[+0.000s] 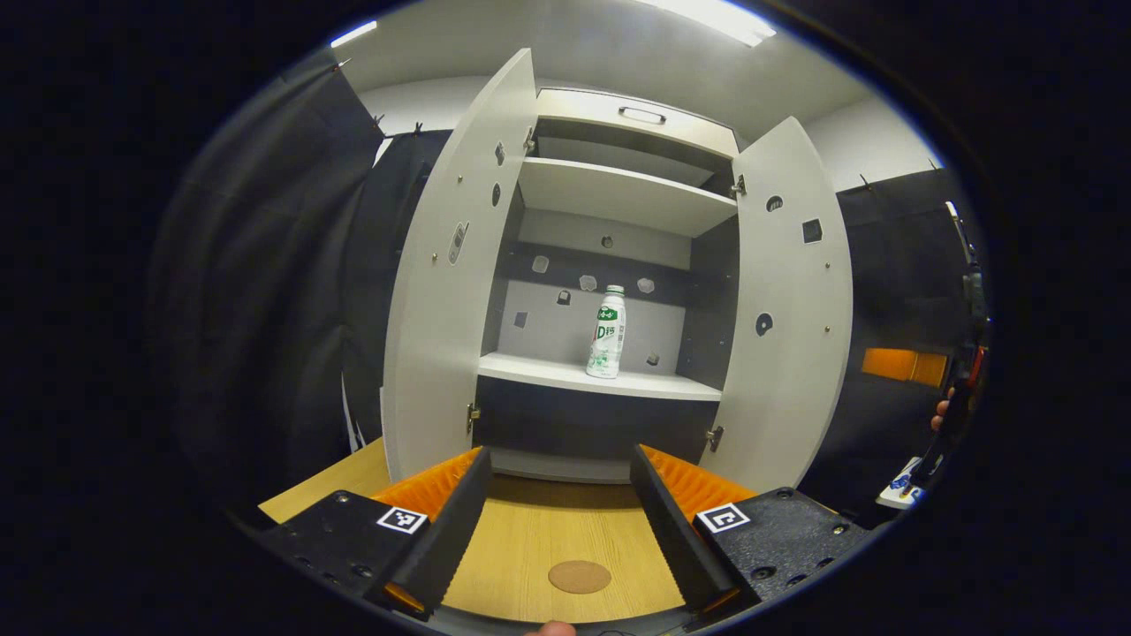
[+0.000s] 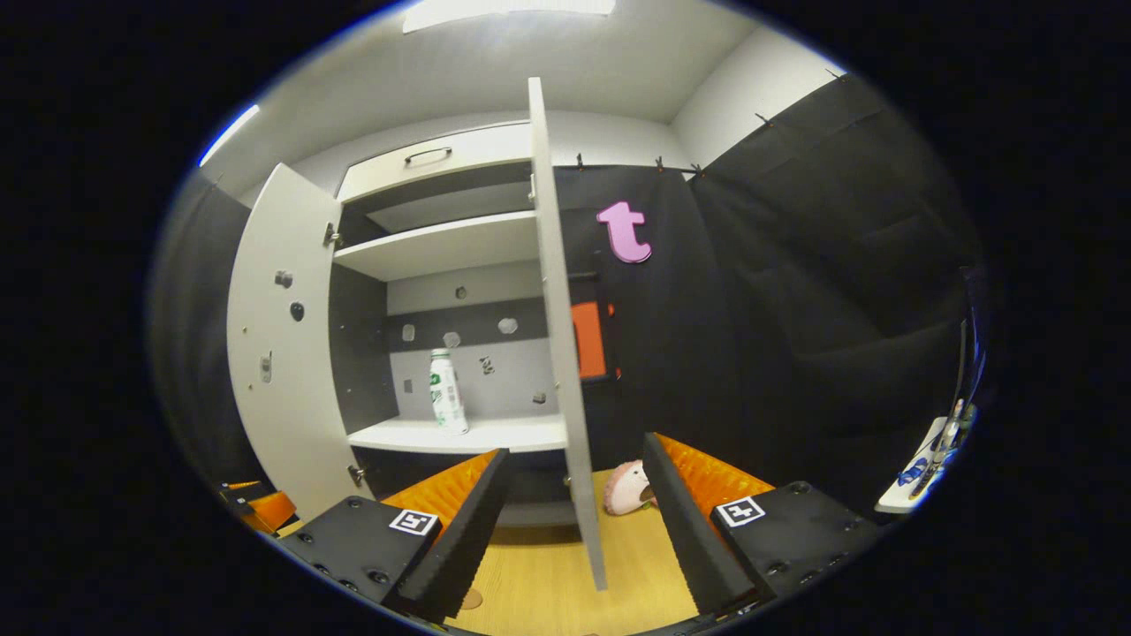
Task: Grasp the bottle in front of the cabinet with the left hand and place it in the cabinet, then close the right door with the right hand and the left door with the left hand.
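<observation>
Left gripper view, from left to right: the black cloth wall [image 1: 265, 291] of the booth; the cabinet's pale grey left door [image 1: 451, 274], standing open; the open interior of the grey two-door cabinet [image 1: 618, 190], with a white lower shelf [image 1: 548, 371] and a second shelf above it; the pale grey right door [image 1: 791, 300], also open. The small white plastic bottle [image 1: 607, 331], with a white cap and a green-printed label, stands upright on the lower shelf, slightly right of its middle and just in front of the back panel, touching neither door. Below, the left tongs [image 1: 558, 521] are spread wide and hold nothing, poised over the light wooden worktop [image 1: 530, 539], where a round brown cork coaster [image 1: 580, 577] lies between the two fingers. At the far right edge a hand [image 1: 942, 413] grips a dark handle. Right gripper view, from left to right: the left door [image 2: 283, 353] swung outward; the cabinet interior with the same bottle [image 2: 447, 390] upright on the lower shelf [image 2: 495, 435], towards its left half; the right door [image 2: 561, 353] seen nearly edge-on, its free edge reaching down between the fingers. The right tongs [image 2: 574, 530] are likewise wide apart and empty, one finger on each side of that door edge without touching it. Just right of the door, a small pink and white object [image 2: 626, 488] rests on the worktop [image 2: 539, 592] near the cloth wall.
</observation>
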`<state>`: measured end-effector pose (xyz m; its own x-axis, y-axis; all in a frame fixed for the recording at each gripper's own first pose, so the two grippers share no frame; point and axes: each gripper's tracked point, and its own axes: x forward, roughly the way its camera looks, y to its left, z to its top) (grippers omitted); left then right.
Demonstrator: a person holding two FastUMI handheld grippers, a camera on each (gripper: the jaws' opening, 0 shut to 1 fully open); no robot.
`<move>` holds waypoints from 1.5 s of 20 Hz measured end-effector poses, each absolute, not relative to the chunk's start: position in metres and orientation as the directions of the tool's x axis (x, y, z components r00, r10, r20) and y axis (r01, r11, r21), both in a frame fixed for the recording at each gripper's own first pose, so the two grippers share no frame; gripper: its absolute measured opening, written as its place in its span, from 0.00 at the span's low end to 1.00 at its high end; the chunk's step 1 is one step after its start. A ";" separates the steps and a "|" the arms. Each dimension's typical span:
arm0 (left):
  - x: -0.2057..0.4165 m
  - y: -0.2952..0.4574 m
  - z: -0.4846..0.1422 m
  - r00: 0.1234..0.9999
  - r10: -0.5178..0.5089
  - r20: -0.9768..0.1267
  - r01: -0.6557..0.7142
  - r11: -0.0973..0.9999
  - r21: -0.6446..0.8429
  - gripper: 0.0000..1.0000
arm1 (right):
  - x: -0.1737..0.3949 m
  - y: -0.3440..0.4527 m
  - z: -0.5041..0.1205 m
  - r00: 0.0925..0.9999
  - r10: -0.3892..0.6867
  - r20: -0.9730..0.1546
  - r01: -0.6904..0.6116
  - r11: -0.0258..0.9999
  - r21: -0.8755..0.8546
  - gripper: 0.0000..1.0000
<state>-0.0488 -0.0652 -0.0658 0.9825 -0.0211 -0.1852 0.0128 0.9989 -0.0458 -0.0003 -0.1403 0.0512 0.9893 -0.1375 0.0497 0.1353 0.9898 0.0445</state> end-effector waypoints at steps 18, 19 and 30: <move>-0.049 -0.035 -0.058 0.986 0.046 -0.159 -0.046 0.999 0.003 0.96 | 0.100 -0.235 0.152 0.961 -0.257 0.106 0.264 0.962 -0.065 0.97; -0.050 -0.034 -0.058 0.985 0.044 -0.165 -0.044 0.999 0.003 0.96 | 0.099 -0.235 0.153 0.958 -0.263 0.116 0.272 0.959 -0.073 0.88; -0.038 -0.032 -0.042 0.992 -0.007 -0.124 0.002 0.999 -0.038 0.96 | 0.098 -0.197 0.148 0.975 -0.197 0.104 0.203 0.977 -0.060 0.95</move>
